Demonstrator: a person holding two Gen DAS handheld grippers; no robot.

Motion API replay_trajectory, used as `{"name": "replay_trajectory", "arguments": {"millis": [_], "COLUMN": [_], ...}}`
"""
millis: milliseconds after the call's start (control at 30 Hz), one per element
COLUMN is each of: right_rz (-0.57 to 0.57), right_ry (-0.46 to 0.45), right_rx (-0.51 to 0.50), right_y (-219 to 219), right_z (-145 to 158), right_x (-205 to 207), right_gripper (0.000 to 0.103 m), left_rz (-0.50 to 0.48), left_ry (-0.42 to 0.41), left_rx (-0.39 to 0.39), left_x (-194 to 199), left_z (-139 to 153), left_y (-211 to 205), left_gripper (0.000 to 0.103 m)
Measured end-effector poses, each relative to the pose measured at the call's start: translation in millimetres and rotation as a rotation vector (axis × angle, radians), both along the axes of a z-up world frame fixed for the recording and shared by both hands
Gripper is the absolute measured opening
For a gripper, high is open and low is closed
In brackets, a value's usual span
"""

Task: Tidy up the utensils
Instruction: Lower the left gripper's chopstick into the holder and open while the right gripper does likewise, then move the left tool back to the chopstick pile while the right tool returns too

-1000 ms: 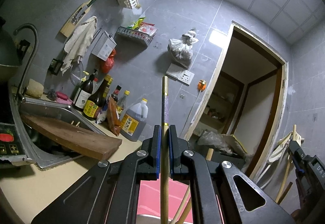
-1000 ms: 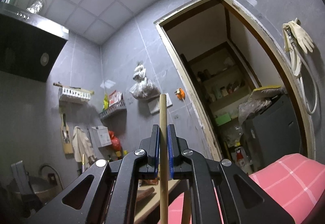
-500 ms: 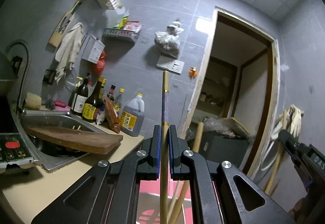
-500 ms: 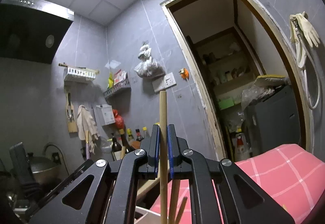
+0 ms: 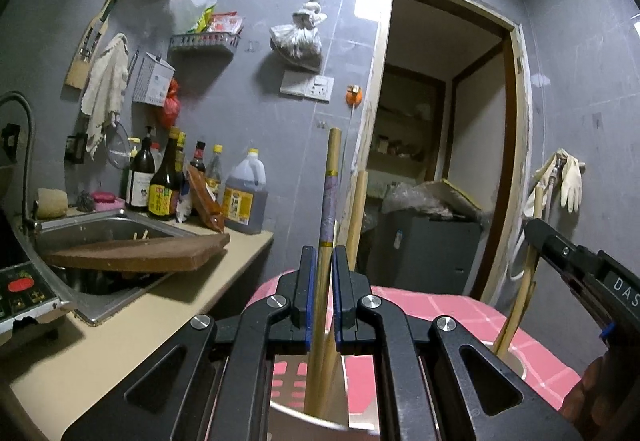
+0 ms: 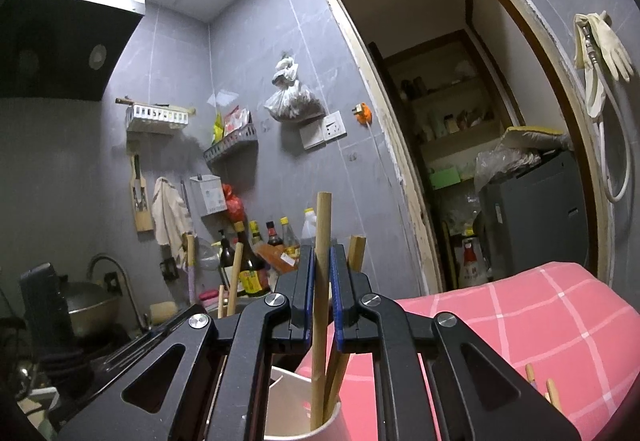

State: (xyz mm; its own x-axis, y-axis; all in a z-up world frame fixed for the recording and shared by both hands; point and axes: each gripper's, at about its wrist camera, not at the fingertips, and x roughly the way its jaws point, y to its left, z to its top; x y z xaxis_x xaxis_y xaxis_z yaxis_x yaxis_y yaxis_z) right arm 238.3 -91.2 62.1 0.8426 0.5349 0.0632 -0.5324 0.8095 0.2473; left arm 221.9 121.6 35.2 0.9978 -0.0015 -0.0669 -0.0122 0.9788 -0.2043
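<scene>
My left gripper [image 5: 320, 261] is shut on a patterned chopstick [image 5: 329, 197] that stands upright with its lower end inside a white cup [image 5: 316, 419]. A plain chopstick [image 5: 357, 209] stands in that cup too. My right gripper [image 6: 321, 261] has its jaws close around a plain wooden chopstick [image 6: 320, 241] standing in a white cup [image 6: 304, 429], with a narrow gap on the right side. Another chopstick [image 6: 355, 249] leans in that cup. The right gripper also shows in the left wrist view [image 5: 536, 229] with its chopstick [image 5: 524, 281].
A pink checked cloth [image 6: 520, 317] covers the table. A counter [image 5: 132, 325] with a sink [image 5: 100, 237], a wooden board [image 5: 140, 257] and several bottles [image 5: 164, 185] lies to the left. A doorway [image 5: 444, 145] is ahead. More chopsticks [image 6: 550, 399] lie at the right.
Both grippers have come down and tilted forward, lowering their chopsticks into white cups. The right jaws have loosened slightly around their chopstick.
</scene>
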Motion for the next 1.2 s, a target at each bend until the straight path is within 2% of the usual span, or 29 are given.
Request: {"name": "replay_trajectory", "arguments": {"millis": [167, 233, 300, 333, 467, 567, 667, 733, 800, 833, 933, 1000, 1133, 1200], "right_rz": [0.004, 0.005, 0.000, 0.002, -0.002, -0.018, -0.034, -0.043, -0.056, -0.064, -0.081, -0.092, -0.122, -0.137], "right_ry": [0.004, -0.002, -0.010, -0.012, -0.033, -0.056, -0.074, -0.080, -0.087, -0.088, -0.088, -0.090, -0.093, -0.086], "right_rx": [-0.023, -0.029, -0.042, -0.046, -0.056, -0.058, -0.055, -0.053, -0.052, -0.052, -0.052, -0.061, -0.081, -0.095], "right_y": [1.7, 1.7, 1.8, 1.5, -0.4, -3.5, -9.5, -13.7, -19.8, -23.8, -36.5, -44.1, -65.4, -76.1], "right_z": [0.1, 1.1, 2.7, 3.3, 7.2, 11.7, 16.8, 19.6, 22.0, 23.6, 27.1, 28.7, 32.6, 34.2], "right_x": [-3.2, -5.8, -8.4, -9.4, -14.1, -17.9, -22.0, -24.0, -27.2, -29.2, -37.1, -43.8, -61.0, -67.9], "right_gripper": [0.015, 0.023, 0.023, 0.024, 0.030, 0.041, 0.051, 0.058, 0.063, 0.070, 0.079, 0.084, 0.096, 0.102], "left_rz": [-0.007, -0.010, -0.014, -0.016, -0.021, -0.021, -0.018, -0.013, -0.014, -0.018, -0.021, -0.024, -0.043, -0.053], "left_ry": [0.024, 0.028, 0.031, 0.031, 0.030, 0.032, 0.034, 0.037, 0.035, 0.030, 0.023, 0.020, 0.013, 0.011], "left_rx": [-0.002, -0.008, -0.020, -0.025, -0.037, -0.039, -0.032, -0.025, -0.027, -0.029, -0.023, -0.031, -0.038, -0.034], "left_x": [-2.2, -4.3, -6.7, -7.8, -13.0, -14.7, -20.2, -24.2, -28.2, -31.4, -40.5, -44.9, -55.3, -60.3], "left_z": [-3.3, -2.9, -2.1, -1.3, 1.6, 2.4, 6.0, 9.5, 12.6, 14.5, 22.7, 27.8, 37.4, 41.8], "left_y": [0.0, 0.9, 2.4, 2.9, 3.3, 2.2, -0.9, -4.5, -7.5, -9.4, -17.0, -20.3, -31.8, -39.7], "left_gripper": [0.007, 0.009, 0.022, 0.025, 0.028, 0.037, 0.039, 0.045, 0.058, 0.059, 0.066, 0.078, 0.084, 0.091]}}
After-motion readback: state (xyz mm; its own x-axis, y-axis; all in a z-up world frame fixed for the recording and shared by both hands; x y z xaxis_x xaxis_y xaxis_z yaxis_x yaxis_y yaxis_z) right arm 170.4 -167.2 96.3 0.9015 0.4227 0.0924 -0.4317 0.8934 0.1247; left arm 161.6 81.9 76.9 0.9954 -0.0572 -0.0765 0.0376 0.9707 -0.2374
